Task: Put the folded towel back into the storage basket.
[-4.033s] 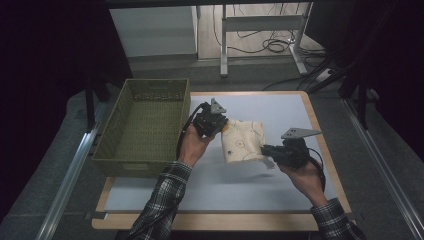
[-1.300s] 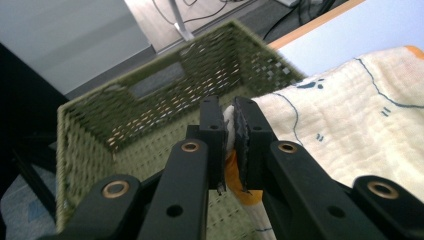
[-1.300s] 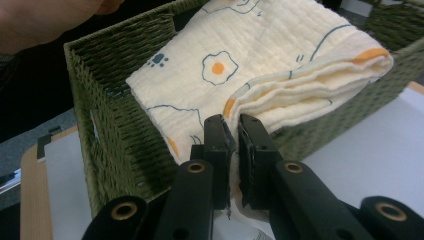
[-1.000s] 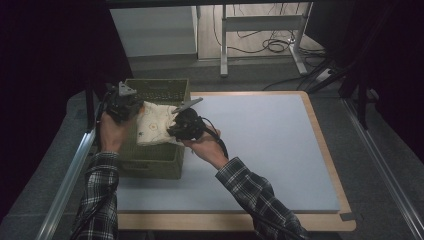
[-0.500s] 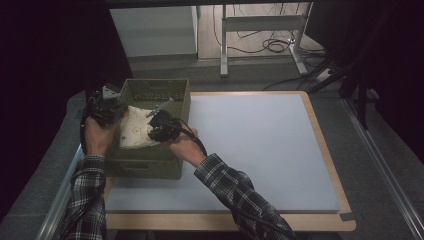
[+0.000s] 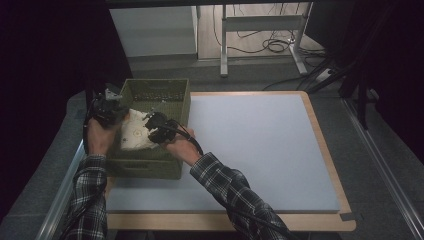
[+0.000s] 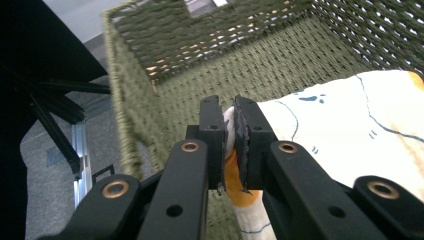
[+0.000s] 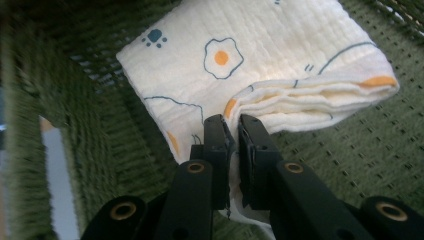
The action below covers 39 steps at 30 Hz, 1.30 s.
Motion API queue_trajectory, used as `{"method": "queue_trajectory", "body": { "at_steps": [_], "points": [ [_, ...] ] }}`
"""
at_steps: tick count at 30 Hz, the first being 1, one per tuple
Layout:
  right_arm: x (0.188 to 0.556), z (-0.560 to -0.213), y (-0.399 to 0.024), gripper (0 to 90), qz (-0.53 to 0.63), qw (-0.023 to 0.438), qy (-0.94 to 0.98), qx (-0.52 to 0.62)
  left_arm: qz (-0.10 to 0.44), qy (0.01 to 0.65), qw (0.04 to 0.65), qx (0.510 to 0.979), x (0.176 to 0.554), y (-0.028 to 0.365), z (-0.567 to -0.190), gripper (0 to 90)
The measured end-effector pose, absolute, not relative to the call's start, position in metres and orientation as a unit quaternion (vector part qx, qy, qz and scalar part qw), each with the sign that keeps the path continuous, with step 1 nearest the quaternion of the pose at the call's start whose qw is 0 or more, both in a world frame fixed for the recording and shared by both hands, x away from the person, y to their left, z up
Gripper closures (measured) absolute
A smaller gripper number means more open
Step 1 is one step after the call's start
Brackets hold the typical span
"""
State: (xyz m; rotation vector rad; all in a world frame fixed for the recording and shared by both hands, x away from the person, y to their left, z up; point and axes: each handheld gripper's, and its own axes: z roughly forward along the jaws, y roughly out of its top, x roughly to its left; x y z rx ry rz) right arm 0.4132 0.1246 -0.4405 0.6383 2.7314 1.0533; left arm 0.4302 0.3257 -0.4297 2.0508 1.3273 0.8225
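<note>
Both grippers, left gripper [image 6: 111, 111] and right gripper [image 6: 156, 127], clamp jaws on the folded cloth [image 6: 134, 133] inside the green basket [image 6: 172, 92].

No readable text, labels, brands or numbers anywhere. Cloth [image 8: 260, 65] carries only printed pictures: fried egg, paw mark, thin blue lines, orange patches. No letters on it. Basket [image 6: 170, 95] and table [image 6: 260, 145] unmarked.
</note>
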Motion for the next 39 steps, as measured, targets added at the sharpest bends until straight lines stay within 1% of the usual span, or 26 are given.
{"method": "queue_trajectory", "body": {
  "at_steps": [4,10,13,14,15,16,17,23,24,26,32,34,39],
  "points": [
    [0.416,-0.444,0.124,83.0,0.339,0.074,0.913,0.213,0.302,0.490,0.262,0.775,0.437,0.317,-0.435,83.2],
    [0.417,-0.445,0.128,82.1,0.321,0.077,0.920,0.210,0.291,0.490,0.254,0.781,0.441,0.314,-0.441,82.8],
    [0.418,-0.446,0.130,80.3,0.312,0.076,0.923,0.214,0.276,0.500,0.247,0.783,0.445,0.314,-0.446,81.9],
    [0.419,-0.446,0.130,77.6,0.306,0.071,0.924,0.218,0.266,0.507,0.245,0.783,0.447,0.314,-0.448,79.7],
    [0.420,-0.446,0.131,73.9,0.306,0.071,0.924,0.219,0.259,0.511,0.242,0.783,0.449,0.314,-0.450,73.9],
    [0.420,-0.445,0.130,72.0,0.310,0.075,0.922,0.219,0.263,0.513,0.238,0.782,0.449,0.313,-0.452,69.0],
    [0.421,-0.445,0.129,71.4,0.314,0.078,0.920,0.220,0.264,0.515,0.238,0.780,0.449,0.313,-0.452,66.9],
    [0.425,-0.440,0.120,69.7,0.334,0.079,0.911,0.229,0.260,0.519,0.259,0.772,0.445,0.314,-0.449,60.4],
    [0.425,-0.439,0.118,69.0,0.337,0.082,0.909,0.229,0.261,0.520,0.261,0.770,0.444,0.314,-0.448,57.7],
    [0.426,-0.437,0.114,67.5,0.342,0.081,0.907,0.230,0.259,0.519,0.269,0.769,0.443,0.312,-0.446,55.3],
    [0.425,-0.433,0.100,59.3,0.361,0.086,0.900,0.228,0.251,0.520,0.288,0.764,0.439,0.306,-0.445,44.7],
    [0.425,-0.431,0.095,56.5,0.371,0.086,0.896,0.228,0.245,0.519,0.294,0.764,0.438,0.303,-0.445,39.9],
    [0.422,-0.425,0.084,48.1,0.388,0.094,0.889,0.224,0.234,0.519,0.314,0.760,0.436,0.298,-0.443,34.7]
  ]
}}
